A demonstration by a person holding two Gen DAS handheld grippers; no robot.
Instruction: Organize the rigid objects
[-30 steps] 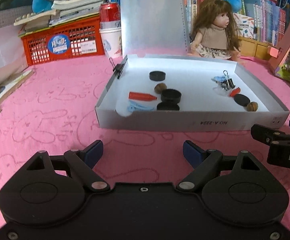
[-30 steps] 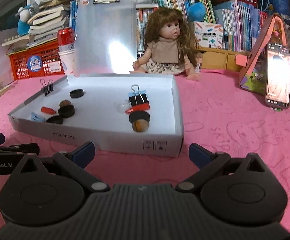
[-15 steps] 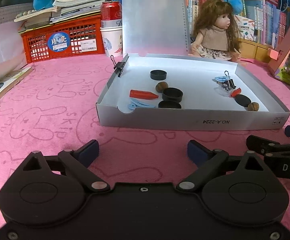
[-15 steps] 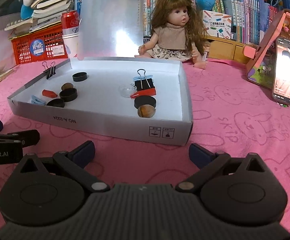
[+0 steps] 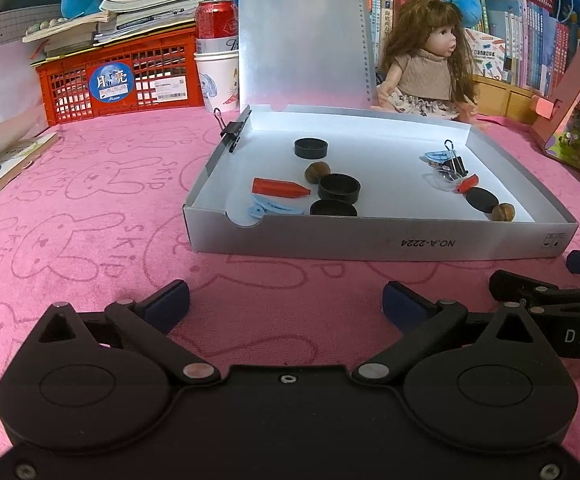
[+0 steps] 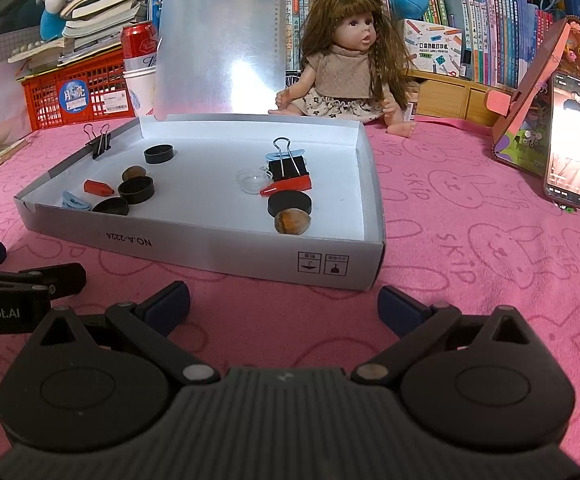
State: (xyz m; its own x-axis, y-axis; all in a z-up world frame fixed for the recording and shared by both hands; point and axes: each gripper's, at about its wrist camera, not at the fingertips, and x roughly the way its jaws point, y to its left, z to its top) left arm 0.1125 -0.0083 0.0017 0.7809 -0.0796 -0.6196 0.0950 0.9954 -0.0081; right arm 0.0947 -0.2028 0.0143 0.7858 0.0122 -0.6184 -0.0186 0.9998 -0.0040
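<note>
Left wrist view: our left gripper [image 5: 286, 305] hovers with fingers spread wide and empty over the pink cloth [image 5: 90, 208], just short of the box [image 5: 369, 242]. In the box, toward its left wall: a red cap [image 5: 280, 188], a blue clip [image 5: 274, 209], a nut [image 5: 317, 171] and three black rings [image 5: 338, 188]; near its right wall: a binder clip [image 5: 454, 163], a black disc [image 5: 481, 200] and a second nut [image 5: 503, 212]. Right wrist view: our right gripper [image 6: 284, 305] likewise gapes, holding nothing, before the box's near right corner. We list a clear dish [image 6: 253, 181] touching a red piece [image 6: 288, 186], and behind the box a doll [image 6: 343, 68] and a phone [image 6: 571, 140] at the cloth's right edge.
</note>
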